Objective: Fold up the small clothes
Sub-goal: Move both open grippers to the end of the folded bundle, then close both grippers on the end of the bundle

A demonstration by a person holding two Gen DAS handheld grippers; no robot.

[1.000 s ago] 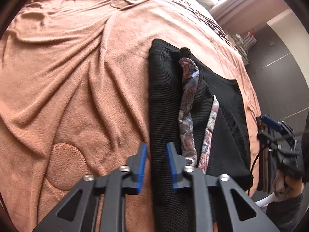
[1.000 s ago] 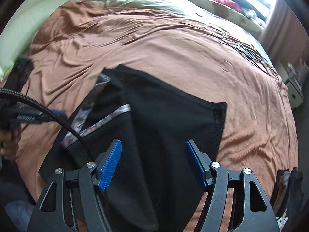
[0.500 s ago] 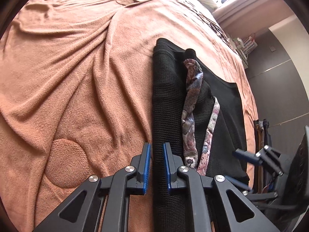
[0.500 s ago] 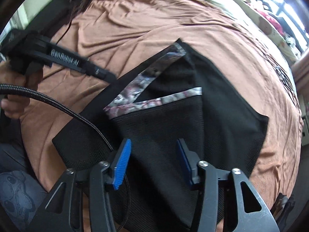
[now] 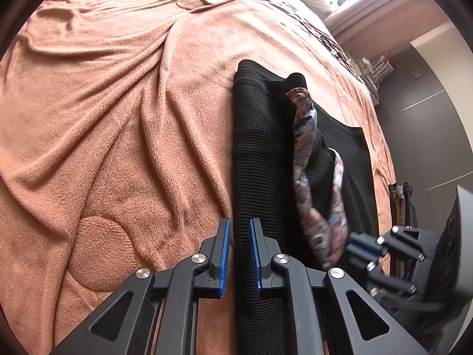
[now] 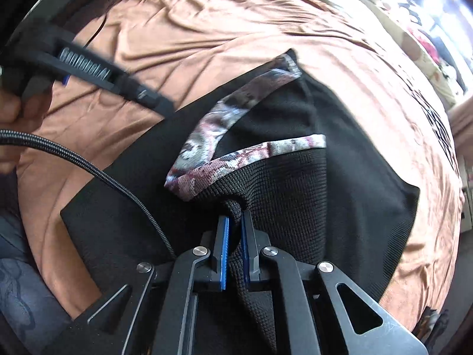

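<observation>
A black knit garment (image 5: 260, 148) with a patterned trim (image 5: 304, 148) lies folded lengthwise on the bed. My left gripper (image 5: 239, 227) sits at its near left edge, with the jaws narrowed on the folded edge. In the right wrist view the same garment (image 6: 295, 192) spreads ahead, its trim (image 6: 224, 118) forming a V. My right gripper (image 6: 235, 219) is shut on a pinched ridge of the black knit near the trim's point. The right gripper (image 5: 369, 245) also shows, blurred, at the garment's near right corner in the left wrist view. The left gripper (image 6: 142, 94) reaches in from the upper left.
An orange-brown blanket (image 5: 118, 118) covers the bed, creased into long folds. Light bedding and clothes (image 6: 428, 44) lie along the far side by the window. A braided cable (image 6: 88, 165) crosses the garment's left part. A hand (image 6: 11, 109) holds the left gripper. Dark wall panels (image 5: 428, 133) stand to the right.
My right gripper came down onto the garment, rolled, and closed from wide open onto a pinch of black knit. The left gripper's jaws narrowed at the edge and then held still.
</observation>
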